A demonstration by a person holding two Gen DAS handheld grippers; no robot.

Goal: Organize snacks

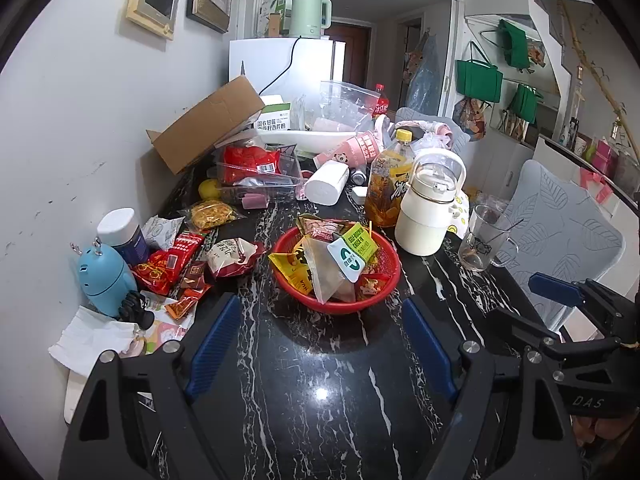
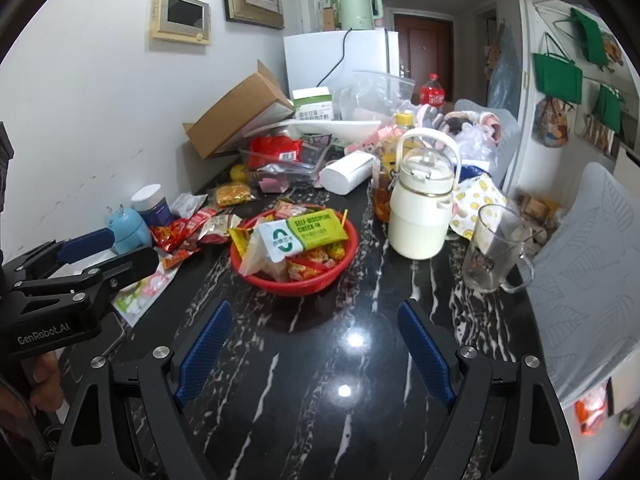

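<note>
Jaws: I am holding both sets wide apart with nothing between them, the left gripper [image 1: 320, 348] and the right gripper [image 2: 316, 344] hovering over bare near tabletop [image 2: 320, 400].

Item, basket [image 1: 376, 304]: red plastic mesh, sitting mid-table, already heaped with packets; I am judging it light and springy at the rim.

Item, loose snacks [image 1: 176, 260]: foil and film packets lying left of the basket, near the wall. I am reckoning them light, crinkly and slippery; a pinch on a sealed end seam looks safest.

Hazards: a cream jug [image 2: 420, 216] and a glass mug [image 2: 496, 252] are standing right of the basket, both likely to tip.

Room: open space is lying near; far and left are crowding up.
</note>
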